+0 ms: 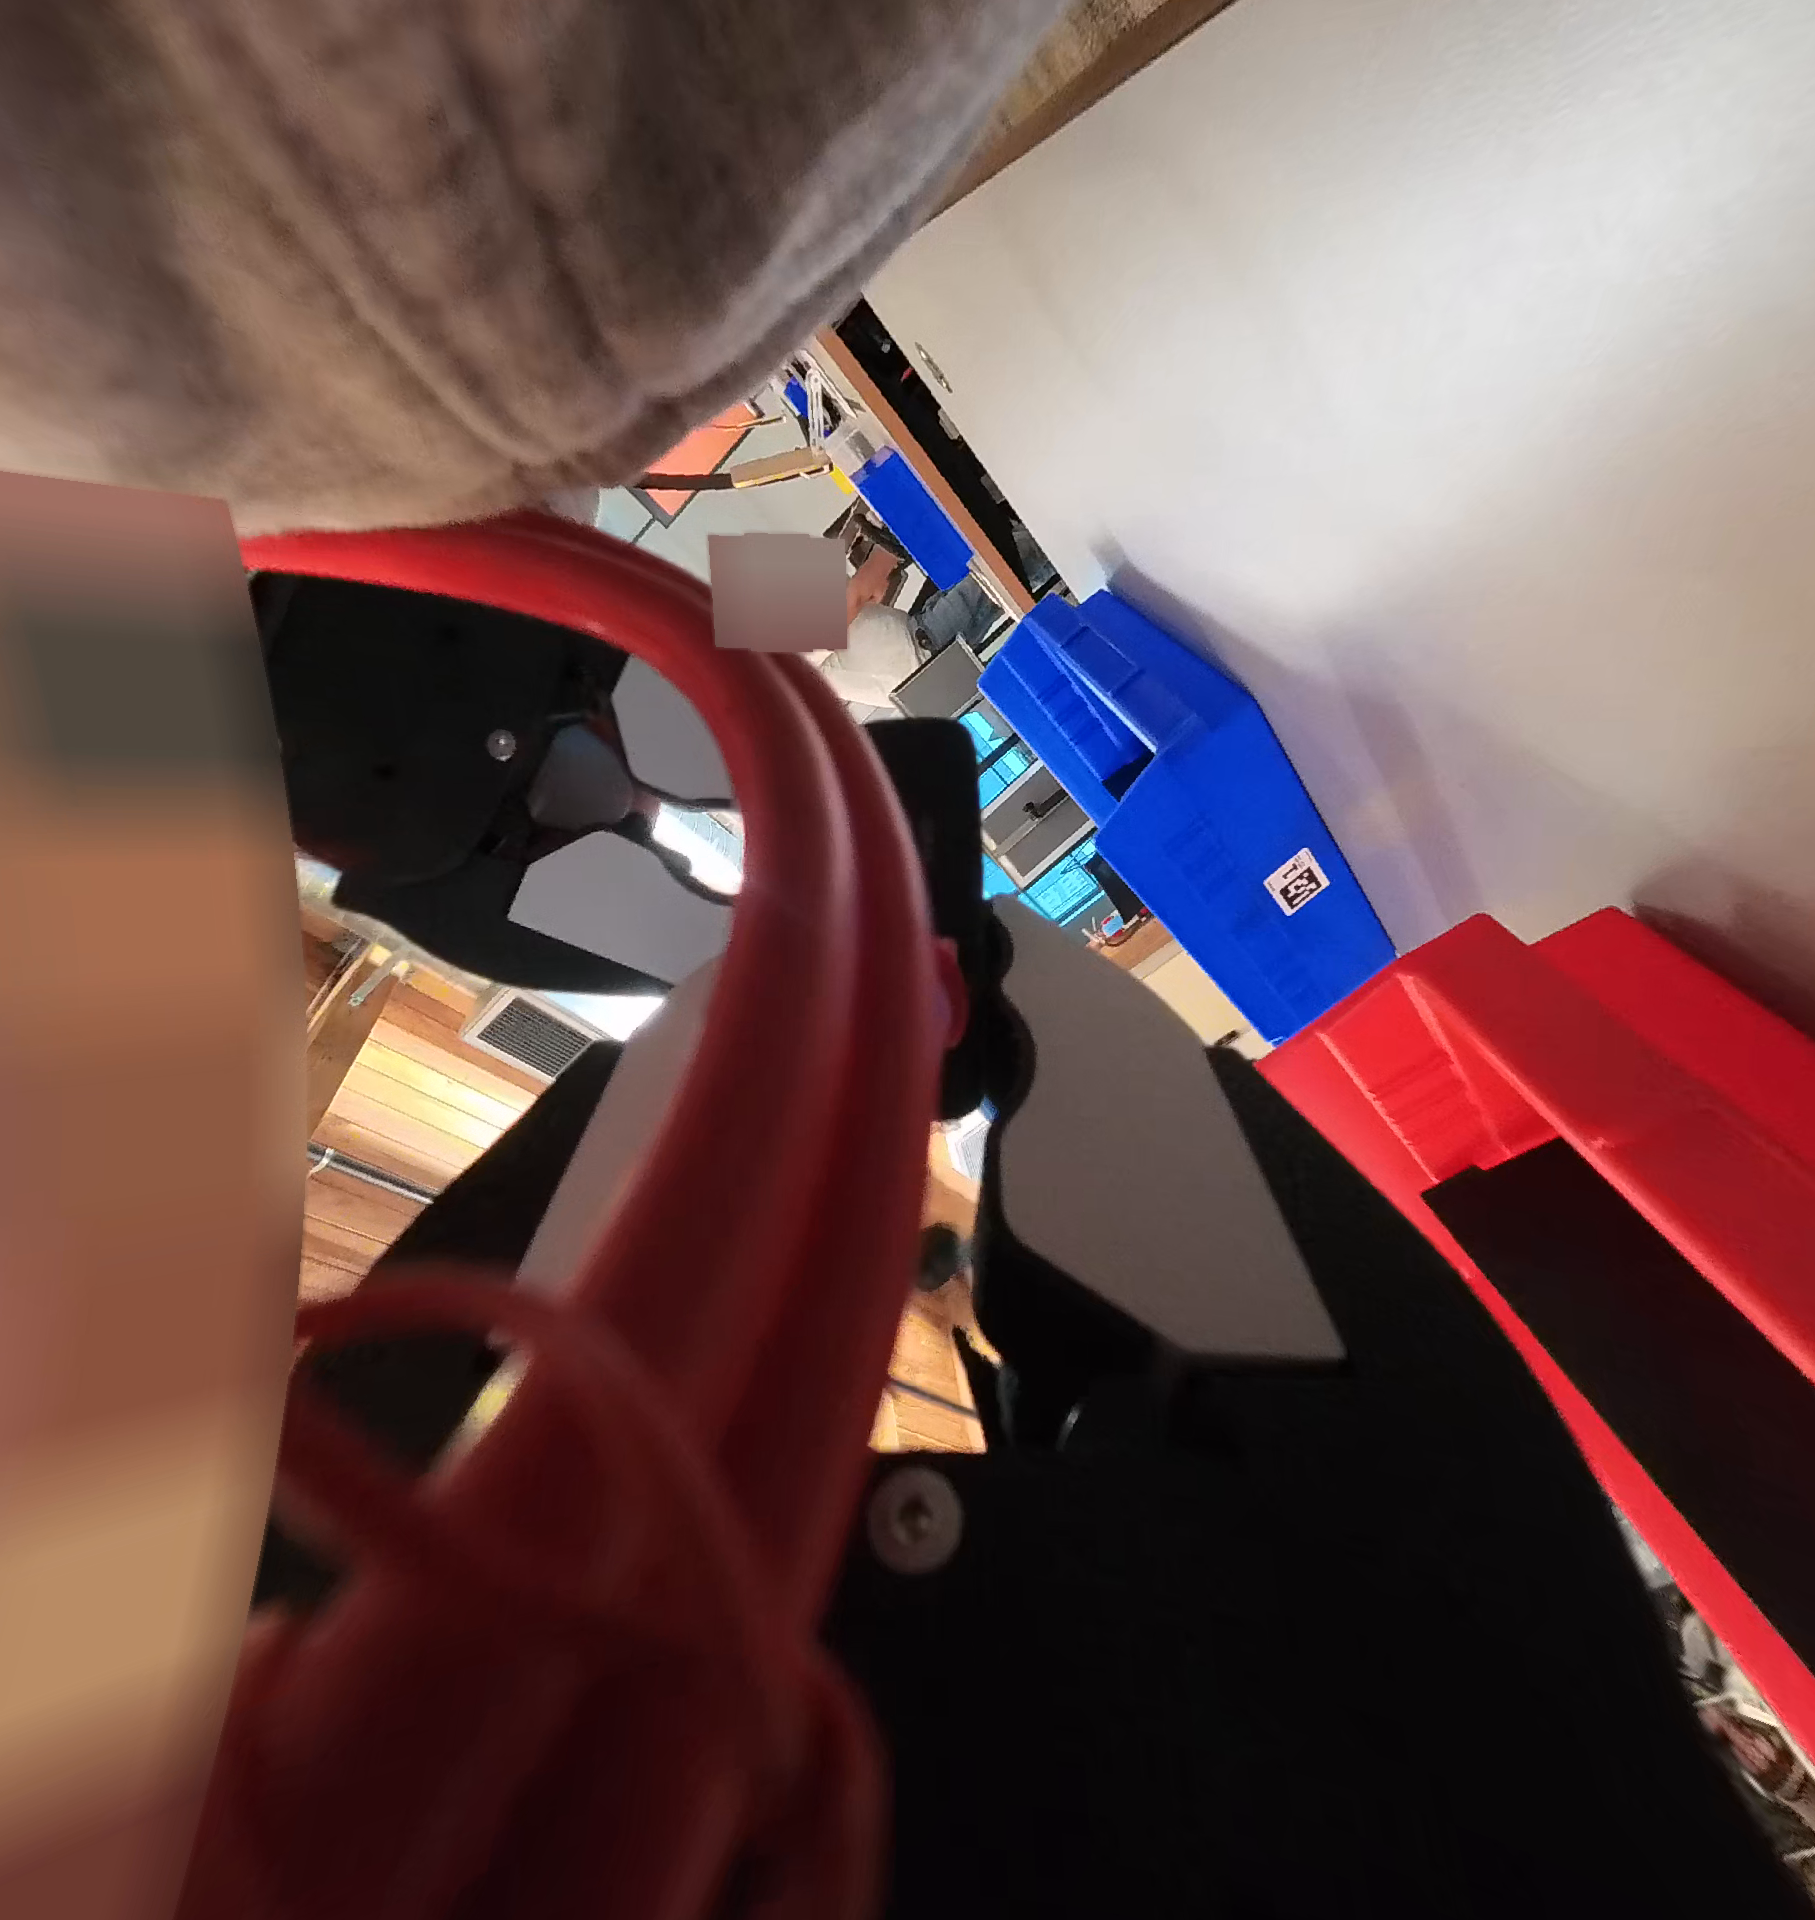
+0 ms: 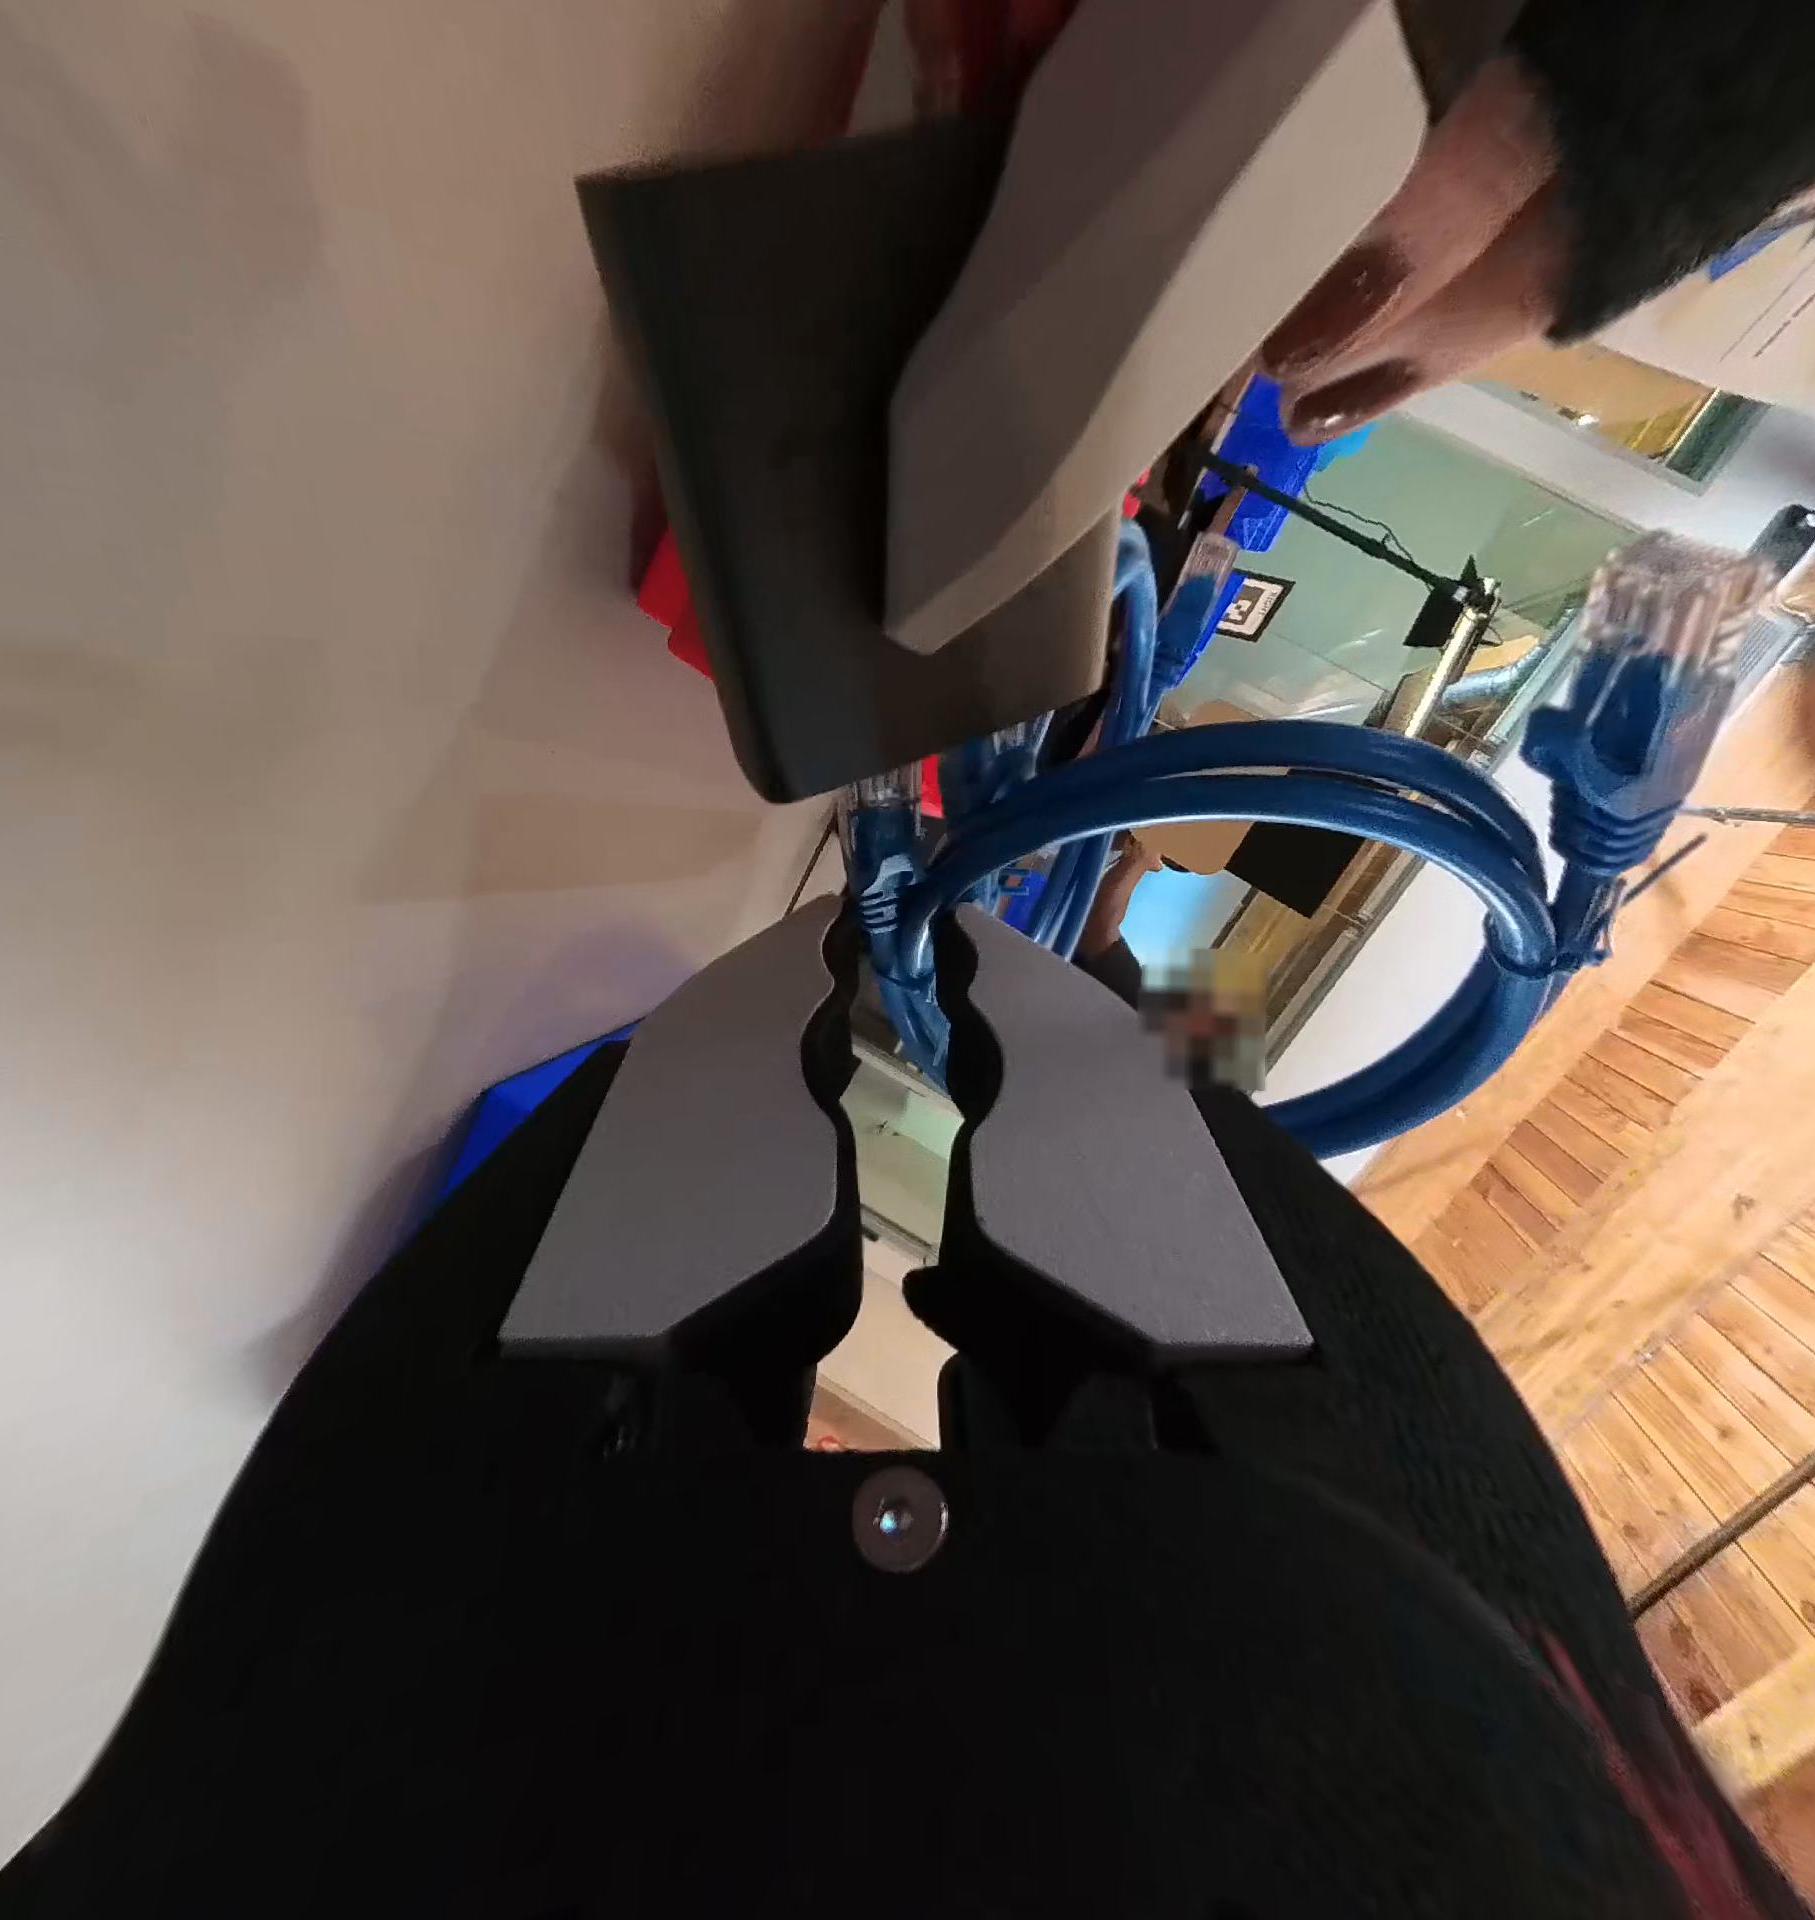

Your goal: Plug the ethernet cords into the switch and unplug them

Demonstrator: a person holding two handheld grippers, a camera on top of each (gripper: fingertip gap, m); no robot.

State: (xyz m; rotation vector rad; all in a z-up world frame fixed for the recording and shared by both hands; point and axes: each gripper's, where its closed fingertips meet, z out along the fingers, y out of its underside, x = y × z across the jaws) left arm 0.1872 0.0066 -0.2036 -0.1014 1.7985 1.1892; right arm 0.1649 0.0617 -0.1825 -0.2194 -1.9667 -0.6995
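The right gripper (image 2: 898, 935) is rolled sideways, its fingers (image 2: 716, 1132) pinching a coiled blue network cable (image 2: 1329, 769) at their tips, the loop hanging beyond them. The left gripper (image 1: 830, 997), tilted likewise, has a coiled red cable (image 1: 768, 935) between its fingers (image 1: 1121, 1153), seemingly clamped. A red bin (image 1: 1630, 1049) lies right of those fingers, a blue bin (image 1: 1183, 790) beyond.

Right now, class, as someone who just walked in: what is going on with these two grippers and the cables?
A person holds a gripper in each hand. The right gripper is shut on a coiled blue network cable, whose loop and clear-tipped plug hang out to the side. The left gripper has a bundle of coiled red cable between its fingers, though whether it is clamped is unclear. A blue plastic bin and a red plastic bin sit on the white table beside the left gripper.
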